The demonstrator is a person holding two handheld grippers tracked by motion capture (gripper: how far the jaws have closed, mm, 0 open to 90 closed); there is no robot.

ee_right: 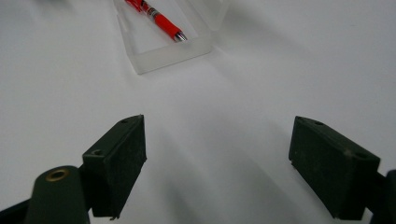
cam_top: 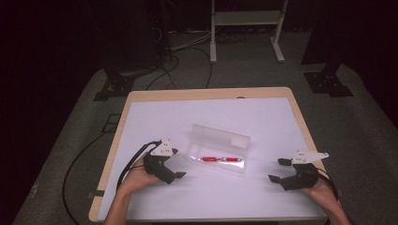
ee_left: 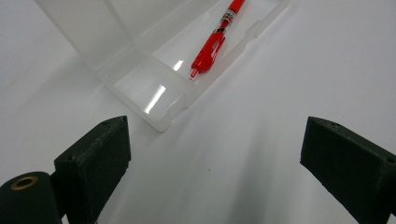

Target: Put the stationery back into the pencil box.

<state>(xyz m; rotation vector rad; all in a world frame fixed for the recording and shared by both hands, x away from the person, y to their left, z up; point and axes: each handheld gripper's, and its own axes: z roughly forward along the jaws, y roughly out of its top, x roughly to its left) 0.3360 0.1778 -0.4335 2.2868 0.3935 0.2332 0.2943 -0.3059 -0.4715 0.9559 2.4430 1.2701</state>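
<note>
Bare table (cam_top: 155,117) around open case (cam_top: 220,145)

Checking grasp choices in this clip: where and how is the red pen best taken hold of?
Probably at mid-barrel, from straight above. The red pen lies flat in the open clear case, whose low walls block a sideways approach. Fingers should straddle the barrel across its length.

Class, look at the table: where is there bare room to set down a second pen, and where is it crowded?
Bare: the white mat behind the open clear case, and the strip between case and right gripper. Crowded: the case holding the red pen, with the left gripper close beside it.
</note>
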